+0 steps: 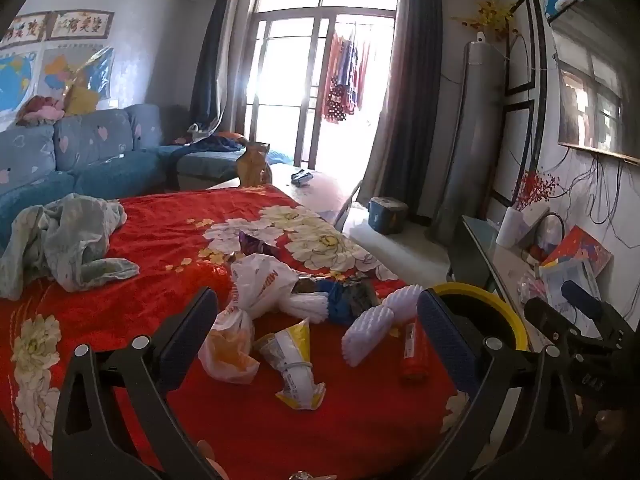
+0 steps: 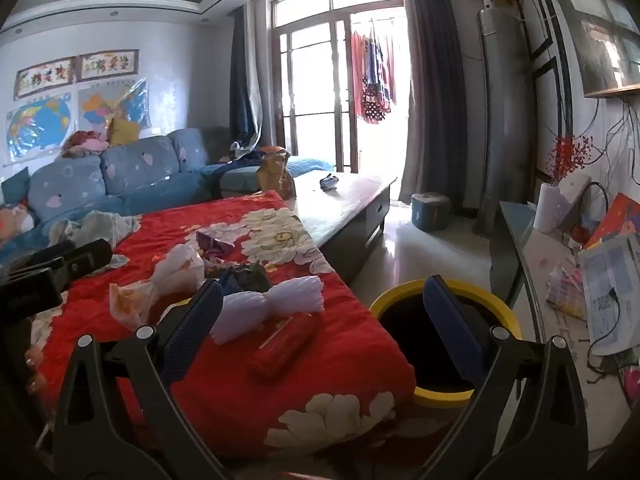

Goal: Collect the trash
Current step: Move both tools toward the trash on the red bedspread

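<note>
Both grippers hung with jaws wide apart and nothing between them. Ahead of the left gripper lay trash on the red blanket: a yellow wrapper, a white bag, foam nets. A red tube lay between the right gripper's fingers' lines, the yellow bin just right of it.

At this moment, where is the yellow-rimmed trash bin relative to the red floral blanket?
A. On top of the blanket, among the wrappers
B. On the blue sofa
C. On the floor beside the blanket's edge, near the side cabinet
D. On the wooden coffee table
C. The yellow-rimmed bin stands on the floor just off the edge of the red blanket, beside the side cabinet.
</note>
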Action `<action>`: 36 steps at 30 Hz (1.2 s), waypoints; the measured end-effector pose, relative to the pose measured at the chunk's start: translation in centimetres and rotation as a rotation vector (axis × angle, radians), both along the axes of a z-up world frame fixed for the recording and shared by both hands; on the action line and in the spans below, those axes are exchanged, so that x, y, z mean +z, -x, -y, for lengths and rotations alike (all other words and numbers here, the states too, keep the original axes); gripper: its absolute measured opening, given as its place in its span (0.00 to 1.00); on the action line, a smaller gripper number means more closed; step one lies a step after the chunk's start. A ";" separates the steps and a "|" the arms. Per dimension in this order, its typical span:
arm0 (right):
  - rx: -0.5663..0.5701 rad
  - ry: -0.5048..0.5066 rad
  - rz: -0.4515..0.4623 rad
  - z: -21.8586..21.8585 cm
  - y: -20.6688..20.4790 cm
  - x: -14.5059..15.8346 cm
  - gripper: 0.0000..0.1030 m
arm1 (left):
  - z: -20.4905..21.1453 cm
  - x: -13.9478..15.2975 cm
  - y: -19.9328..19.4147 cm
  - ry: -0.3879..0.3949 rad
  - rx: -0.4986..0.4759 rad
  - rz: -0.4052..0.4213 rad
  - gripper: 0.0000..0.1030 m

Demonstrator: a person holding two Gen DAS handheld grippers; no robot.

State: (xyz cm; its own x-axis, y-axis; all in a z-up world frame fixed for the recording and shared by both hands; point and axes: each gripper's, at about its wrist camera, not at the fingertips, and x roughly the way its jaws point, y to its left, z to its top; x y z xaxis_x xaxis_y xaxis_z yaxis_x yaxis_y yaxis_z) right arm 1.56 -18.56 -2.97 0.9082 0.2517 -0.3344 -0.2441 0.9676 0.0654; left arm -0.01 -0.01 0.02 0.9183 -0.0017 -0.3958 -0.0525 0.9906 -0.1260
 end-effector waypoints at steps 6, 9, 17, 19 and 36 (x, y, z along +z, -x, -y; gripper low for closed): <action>-0.001 0.009 0.001 -0.1 0.0 0.0 0.90 | 0.1 0.0 0.1 -0.009 0.001 0.012 0.94; -0.002 0.006 -0.001 -0.1 0.0 -0.1 0.90 | 0.2 0.0 0.0 -0.010 0.001 0.009 0.94; -0.006 0.007 -0.005 0.2 -0.3 -0.3 0.90 | 0.2 0.0 0.2 -0.010 0.001 0.015 0.94; -0.004 0.006 -0.006 0.1 -0.3 -0.3 0.90 | 0.2 0.0 0.2 -0.010 0.002 0.019 0.94; -0.008 0.006 -0.007 0.2 -0.5 -0.2 0.90 | 0.2 0.0 0.2 -0.011 0.000 0.020 0.94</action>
